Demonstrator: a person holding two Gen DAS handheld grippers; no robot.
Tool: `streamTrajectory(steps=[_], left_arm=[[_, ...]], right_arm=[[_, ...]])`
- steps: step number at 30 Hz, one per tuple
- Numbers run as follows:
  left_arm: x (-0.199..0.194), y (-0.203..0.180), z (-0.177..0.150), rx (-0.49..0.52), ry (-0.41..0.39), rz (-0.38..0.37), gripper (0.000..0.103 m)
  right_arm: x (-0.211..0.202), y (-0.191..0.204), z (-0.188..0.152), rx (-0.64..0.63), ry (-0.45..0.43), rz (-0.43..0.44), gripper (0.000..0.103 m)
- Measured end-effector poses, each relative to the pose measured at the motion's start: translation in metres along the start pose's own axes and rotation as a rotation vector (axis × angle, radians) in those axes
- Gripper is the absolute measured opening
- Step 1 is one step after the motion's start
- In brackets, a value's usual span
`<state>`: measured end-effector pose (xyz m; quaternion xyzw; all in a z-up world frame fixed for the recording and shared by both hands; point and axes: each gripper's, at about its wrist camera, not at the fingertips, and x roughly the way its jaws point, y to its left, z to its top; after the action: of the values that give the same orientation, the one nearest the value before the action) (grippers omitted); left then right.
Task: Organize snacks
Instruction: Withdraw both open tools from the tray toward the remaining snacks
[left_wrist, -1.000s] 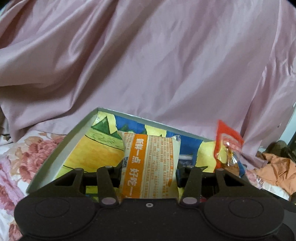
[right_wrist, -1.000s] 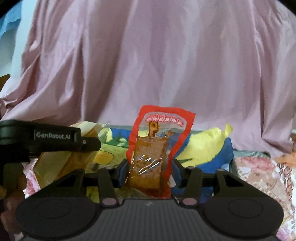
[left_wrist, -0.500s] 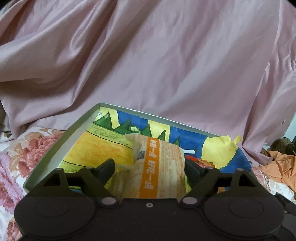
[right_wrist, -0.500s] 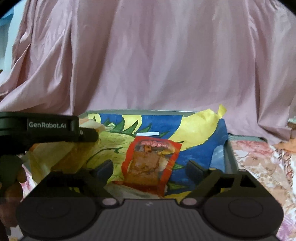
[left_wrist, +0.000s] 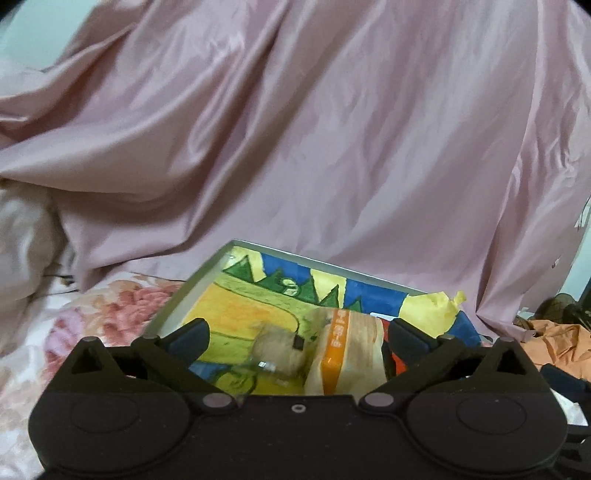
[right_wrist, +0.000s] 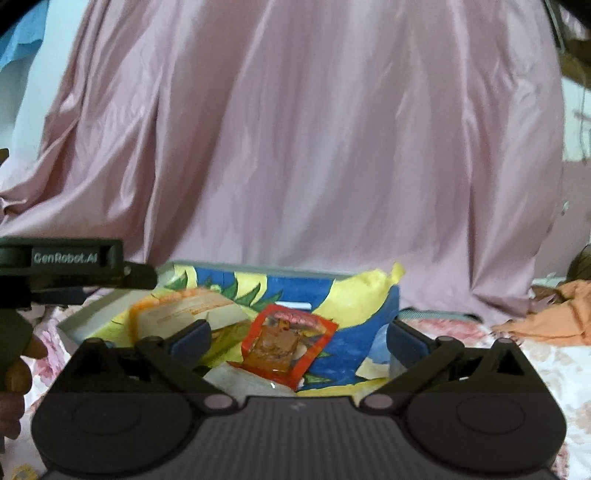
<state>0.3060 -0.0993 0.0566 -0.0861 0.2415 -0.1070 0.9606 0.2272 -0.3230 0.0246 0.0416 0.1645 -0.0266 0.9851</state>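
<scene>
a pink satin sheet (left_wrist: 295, 147) hangs in folds behind everything and fills the upper part of both views. below it lies a floral bedspread (left_wrist: 92, 317), and a crumpled orange cloth (right_wrist: 546, 317) sits off to the right, well apart from the box. the shallow box (left_wrist: 177, 306) rests on the bedspread; it has a grey rim and is lined with a painted paper in yellow, green and blue, one yellow corner of which curls up at the far right.

three snacks show in the box: an orange-and-cream packet (left_wrist: 343, 354), a red packet with a clear window (right_wrist: 288, 343) lying flat near the middle, and a small blurred pale wrapped piece (left_wrist: 280, 350) just left of the orange-and-cream packet. nothing blocks the red packet; the body of each gripper hides the near edge of the box.

the left gripper (left_wrist: 299, 332) has its jaws opening wide, the orange-and-cream packet lying between them but not pressed. the right gripper (right_wrist: 299, 332) is likewise opening, the red packet loose between its fingers, untouched. in the right wrist view, the left gripper's body enters from the left edge, with a person's fingers (right_wrist: 22, 365) below it.
</scene>
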Motion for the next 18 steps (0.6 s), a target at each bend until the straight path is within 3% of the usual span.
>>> streamTrajectory(steps=[6, 18], left_arm=[[-0.049, 0.014, -0.014, 0.011, -0.022, 0.018, 0.102], [-0.134, 0.034, -0.058, 0.089, -0.027, 0.058, 0.102]], right_arm=[[-0.047, 0.01, -0.006, 0.006, -0.041, -0.008, 0.103], [-0.12, 0.04, -0.033, -0.016, -0.038, 0.009, 0.103]])
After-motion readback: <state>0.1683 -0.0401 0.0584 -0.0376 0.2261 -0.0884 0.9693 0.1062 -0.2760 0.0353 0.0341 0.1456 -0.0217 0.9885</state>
